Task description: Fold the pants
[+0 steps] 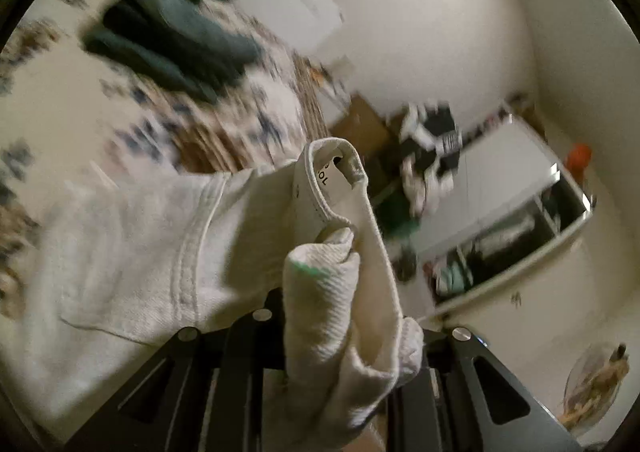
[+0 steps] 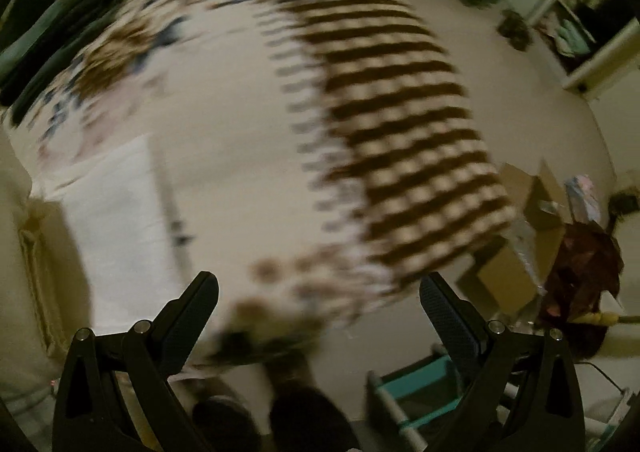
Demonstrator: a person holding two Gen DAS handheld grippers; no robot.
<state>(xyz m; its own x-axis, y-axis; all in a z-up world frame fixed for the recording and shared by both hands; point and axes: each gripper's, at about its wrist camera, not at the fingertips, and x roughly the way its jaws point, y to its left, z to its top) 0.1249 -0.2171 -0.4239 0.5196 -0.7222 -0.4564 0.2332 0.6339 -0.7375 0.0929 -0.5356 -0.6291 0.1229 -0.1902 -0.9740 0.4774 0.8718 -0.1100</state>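
Note:
In the left wrist view, white pants (image 1: 152, 252) hang bunched over my left gripper (image 1: 320, 312). The gripper is shut on the pants, whose fabric covers its fingers; a hem loop with a label stands up at the centre. The pants trail off to the left over the patterned bed cover (image 1: 60, 103). In the right wrist view, my right gripper (image 2: 320, 304) is open and empty above the bed, its black fingers (image 2: 196, 312) wide apart. White cloth (image 2: 116, 211), possibly the pants, lies at the left of that blurred view.
Dark green and grey clothes (image 1: 172, 35) lie piled at the far end of the bed. The bed cover has a brown-striped border (image 2: 400, 111). On the floor beside the bed are cardboard boxes (image 2: 520, 252), a teal rack (image 2: 416, 392) and an open white wardrobe (image 1: 512, 211).

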